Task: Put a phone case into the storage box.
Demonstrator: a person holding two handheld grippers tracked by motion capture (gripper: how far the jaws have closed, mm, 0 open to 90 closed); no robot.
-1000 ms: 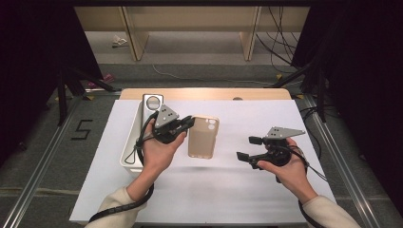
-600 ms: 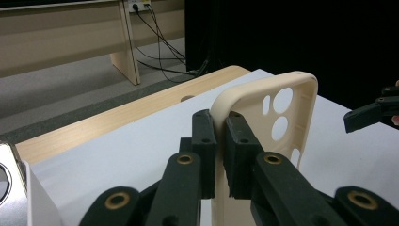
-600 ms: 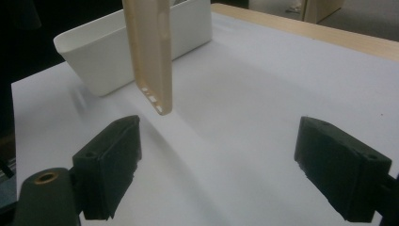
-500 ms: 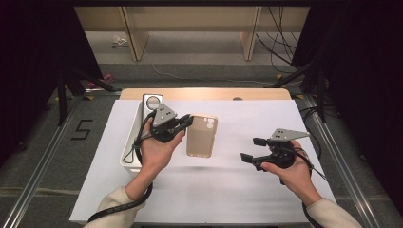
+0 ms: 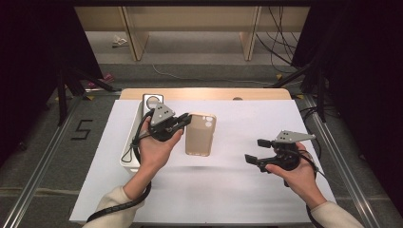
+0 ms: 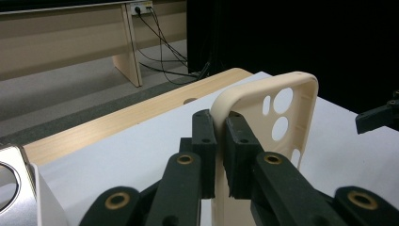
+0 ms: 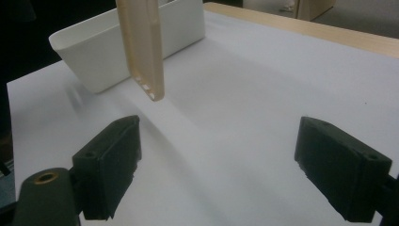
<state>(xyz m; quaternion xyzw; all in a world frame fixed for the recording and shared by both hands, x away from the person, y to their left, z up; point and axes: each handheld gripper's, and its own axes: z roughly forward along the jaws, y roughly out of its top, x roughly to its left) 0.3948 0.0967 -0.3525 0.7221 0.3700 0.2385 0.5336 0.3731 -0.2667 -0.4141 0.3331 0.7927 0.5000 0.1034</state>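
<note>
The right hand-held gripper [image 5: 255, 151] sits a little lower in the high view than it did a second ago, closer to the person's side of the white worktop [image 5: 228, 199]. The right hand [image 5: 295, 175] has slid back with it. That leaves a slightly wider strip of bare worktop between this gripper and the tan phone case [image 5: 200, 134]. The grey plate on top of the right gripper now tips a bit more toward the right edge.

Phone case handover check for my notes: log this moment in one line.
left gripper: shut on case | case: lifted off table | right gripper: open, apart
</note>
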